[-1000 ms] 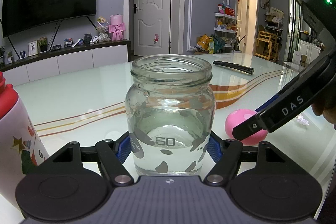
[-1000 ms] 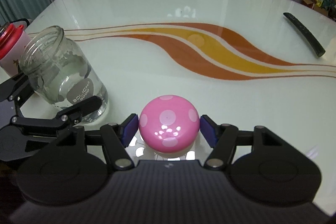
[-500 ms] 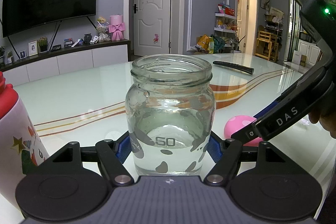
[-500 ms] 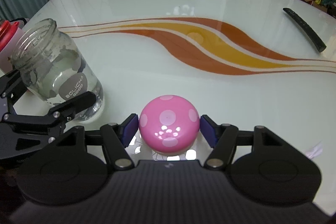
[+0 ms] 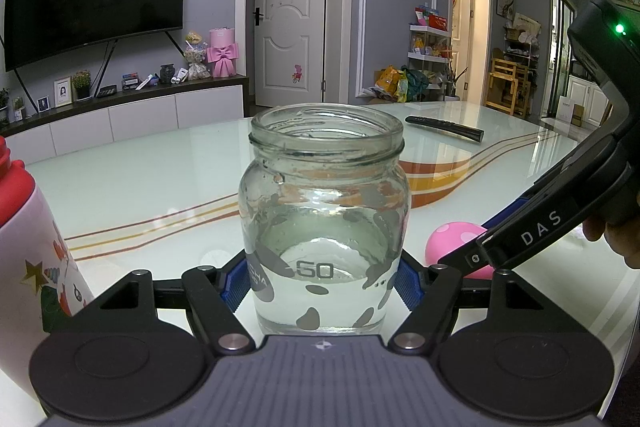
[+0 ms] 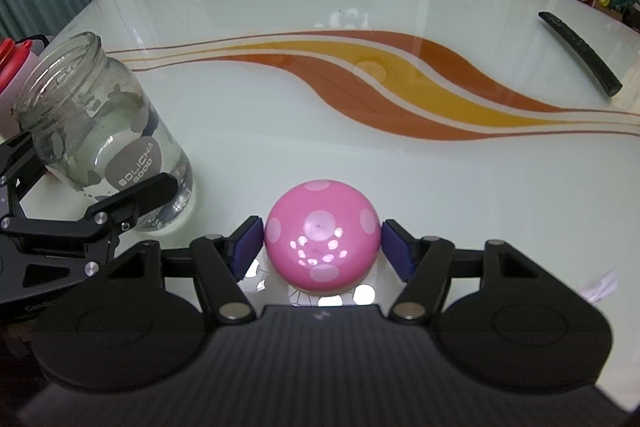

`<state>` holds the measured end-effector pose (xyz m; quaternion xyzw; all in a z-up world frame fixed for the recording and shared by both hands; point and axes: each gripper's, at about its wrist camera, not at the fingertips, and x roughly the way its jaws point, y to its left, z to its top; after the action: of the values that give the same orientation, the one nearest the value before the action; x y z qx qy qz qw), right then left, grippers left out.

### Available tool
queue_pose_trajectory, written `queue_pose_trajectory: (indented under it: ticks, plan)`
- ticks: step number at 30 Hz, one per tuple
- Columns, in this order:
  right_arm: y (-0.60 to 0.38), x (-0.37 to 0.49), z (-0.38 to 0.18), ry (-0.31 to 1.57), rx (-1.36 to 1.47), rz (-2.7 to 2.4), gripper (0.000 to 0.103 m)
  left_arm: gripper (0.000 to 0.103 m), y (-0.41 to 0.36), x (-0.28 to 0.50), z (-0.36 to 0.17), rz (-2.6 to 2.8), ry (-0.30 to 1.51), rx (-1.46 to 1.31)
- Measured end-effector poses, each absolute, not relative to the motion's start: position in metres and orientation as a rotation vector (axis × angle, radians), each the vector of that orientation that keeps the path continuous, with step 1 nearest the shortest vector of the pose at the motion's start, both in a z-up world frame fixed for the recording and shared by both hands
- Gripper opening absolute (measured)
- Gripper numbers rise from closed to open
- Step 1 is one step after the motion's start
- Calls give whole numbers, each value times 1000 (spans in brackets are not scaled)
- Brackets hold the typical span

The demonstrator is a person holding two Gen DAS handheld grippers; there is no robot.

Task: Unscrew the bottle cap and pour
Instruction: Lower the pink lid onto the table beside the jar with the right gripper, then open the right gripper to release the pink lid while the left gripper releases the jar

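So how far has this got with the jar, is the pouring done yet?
The cap is already off: the glass jar stands open, and the pink spotted cap rests on the table. Right now the left gripper is clamped on the jar, while the right gripper has just been opening around the cap, its pads slightly clear. The pouring is left: water still sits in the upright jar.

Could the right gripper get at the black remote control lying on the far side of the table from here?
Probably yes: the right gripper straddles the pink spotted dome cap, its jaws just opened. Beyond, bare glass table leads to the black remote control.
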<state>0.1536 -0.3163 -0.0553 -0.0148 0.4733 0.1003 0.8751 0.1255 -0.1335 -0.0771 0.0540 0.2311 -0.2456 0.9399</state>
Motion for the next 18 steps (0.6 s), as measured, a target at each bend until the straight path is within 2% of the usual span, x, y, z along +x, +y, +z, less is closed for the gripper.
queue_pose_trajectory:
  ticks: [8,18]
  plan:
    - [-316,153,-56,982,-29,202,75,74,-134,125,-77,-500,473,106]
    - [-317,147,-50,929,-8,186,82,74,-134,124,-78,-498,473,103]
